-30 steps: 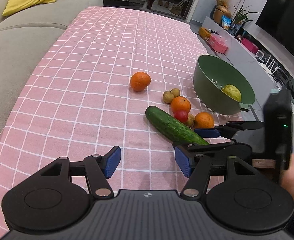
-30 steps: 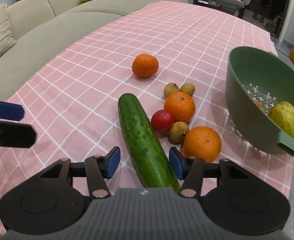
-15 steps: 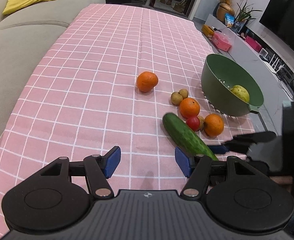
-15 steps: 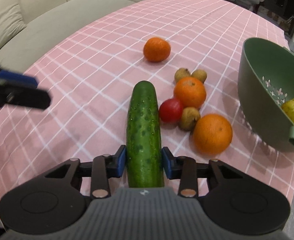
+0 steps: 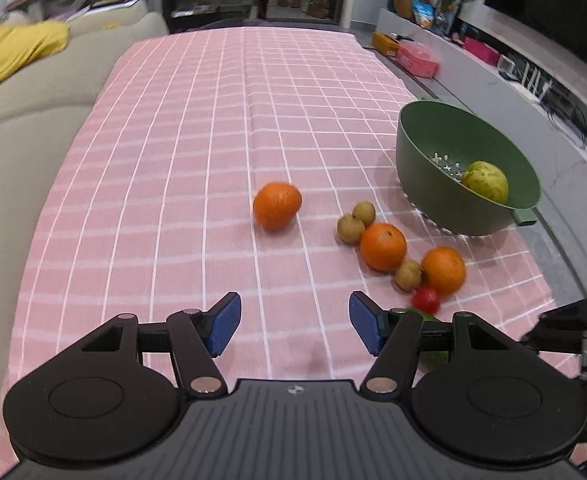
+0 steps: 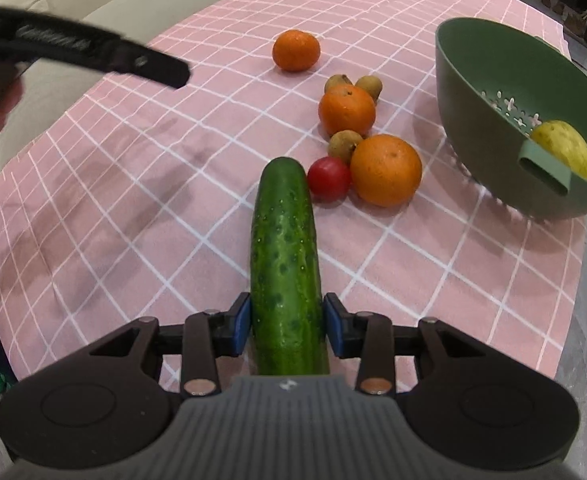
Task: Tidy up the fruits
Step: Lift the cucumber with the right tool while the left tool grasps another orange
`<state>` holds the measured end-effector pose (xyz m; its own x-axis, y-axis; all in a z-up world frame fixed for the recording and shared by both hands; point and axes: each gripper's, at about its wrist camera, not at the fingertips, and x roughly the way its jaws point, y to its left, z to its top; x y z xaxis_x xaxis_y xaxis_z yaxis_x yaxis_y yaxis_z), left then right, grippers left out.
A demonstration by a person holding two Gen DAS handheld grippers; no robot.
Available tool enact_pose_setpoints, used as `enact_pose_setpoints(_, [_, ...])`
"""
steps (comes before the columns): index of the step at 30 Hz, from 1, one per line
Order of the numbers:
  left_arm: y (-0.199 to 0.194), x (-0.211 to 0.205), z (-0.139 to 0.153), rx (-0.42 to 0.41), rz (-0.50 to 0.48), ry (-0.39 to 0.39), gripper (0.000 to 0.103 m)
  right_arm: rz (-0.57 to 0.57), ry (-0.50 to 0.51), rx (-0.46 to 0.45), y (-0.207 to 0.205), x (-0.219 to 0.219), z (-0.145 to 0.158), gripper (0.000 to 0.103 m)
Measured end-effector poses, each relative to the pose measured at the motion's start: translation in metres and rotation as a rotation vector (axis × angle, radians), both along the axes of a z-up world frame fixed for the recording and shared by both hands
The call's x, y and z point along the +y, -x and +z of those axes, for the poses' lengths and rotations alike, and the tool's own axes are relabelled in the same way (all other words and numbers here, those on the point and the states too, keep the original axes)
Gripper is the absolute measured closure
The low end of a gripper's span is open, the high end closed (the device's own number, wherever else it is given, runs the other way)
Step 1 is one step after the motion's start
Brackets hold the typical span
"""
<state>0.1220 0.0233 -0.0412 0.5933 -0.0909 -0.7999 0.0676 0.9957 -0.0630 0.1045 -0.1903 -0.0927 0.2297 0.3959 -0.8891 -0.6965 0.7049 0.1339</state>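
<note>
The right gripper [image 6: 286, 328] was clamped on the near part of the cucumber [image 6: 284, 256], its blue pads pressed against both flanks. By the reading the jaws were easing open a touch, though the pads showed no gap from the skin. The cucumber ran straight ahead from the gripper, its far tip just beside a small red tomato [image 6: 328, 179] on the right. Touching the tomato, further right, sat a large orange [image 6: 385, 170]. Beyond these lay a brown longan [image 6: 343, 145], a second orange [image 6: 347, 110], and two more longans [image 6: 369, 85] behind it. A lone mandarin [image 6: 296, 50] sat further ahead, well apart from the cluster. Ahead and to the right stood the green colander [image 6: 473, 64], tilted on the surface [image 6: 133, 184], which wore a pink checked cloth; a yellow-green pear [image 6: 565, 148] lay inside it against the near rim.

The left gripper [image 5: 291, 326] hung over bare cloth with its jaws apart and nothing between them. From it, the mandarin [image 5: 276, 205] lay ahead, the fruit cluster ahead and to the right, and the colander [image 5: 433, 152] further right still. Only a sliver of the cucumber [image 5: 433, 356] showed behind its right finger. A beige sofa [image 5: 21, 128] ran along the left of the surface.
</note>
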Motion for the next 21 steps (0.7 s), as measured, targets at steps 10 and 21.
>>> enact_pose_setpoints(10, [-0.066,0.004,-0.008,-0.035,-0.089,-0.087,0.03,-0.012,-0.045,-0.056,-0.01,0.015,-0.003,0.067])
enact_pose_setpoints(21, [-0.111,-0.006,-0.04,0.019,-0.155,-0.133,0.03,-0.014,-0.064,-0.02,-0.016,0.01,-0.002,0.067])
